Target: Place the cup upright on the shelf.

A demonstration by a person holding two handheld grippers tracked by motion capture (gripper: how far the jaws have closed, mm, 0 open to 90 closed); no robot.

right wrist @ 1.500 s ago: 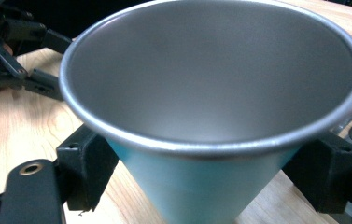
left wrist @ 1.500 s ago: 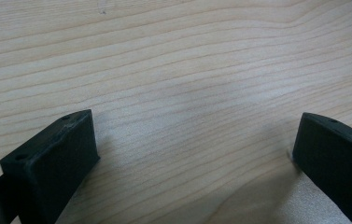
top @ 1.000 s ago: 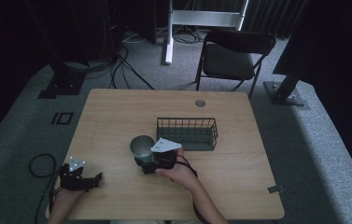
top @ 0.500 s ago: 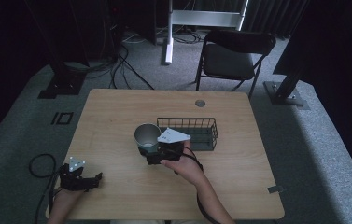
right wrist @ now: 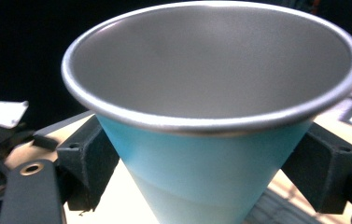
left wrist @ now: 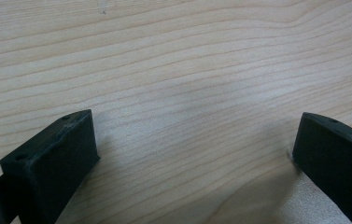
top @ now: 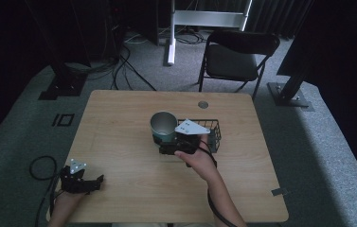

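Right gripper [top: 172, 143] clamped on tapered blue metal cup with silver rim and grey interior [right wrist: 211, 116], jaws pressing either side of lower wall. Cup upright, apparently lifted, mid-counter, just left of black wire basket [top: 214, 132]. Judgement: pickup done, placing into basket likely left. Left gripper [left wrist: 192, 154] wide apart, idle at near-left edge of pale wooden counter [top: 119, 142].

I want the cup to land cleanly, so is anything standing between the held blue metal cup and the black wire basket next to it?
Nothing visible does. The right gripper holds the blue metal cup upright just left of the black wire basket; the basket's near wall is the one thing to clear.
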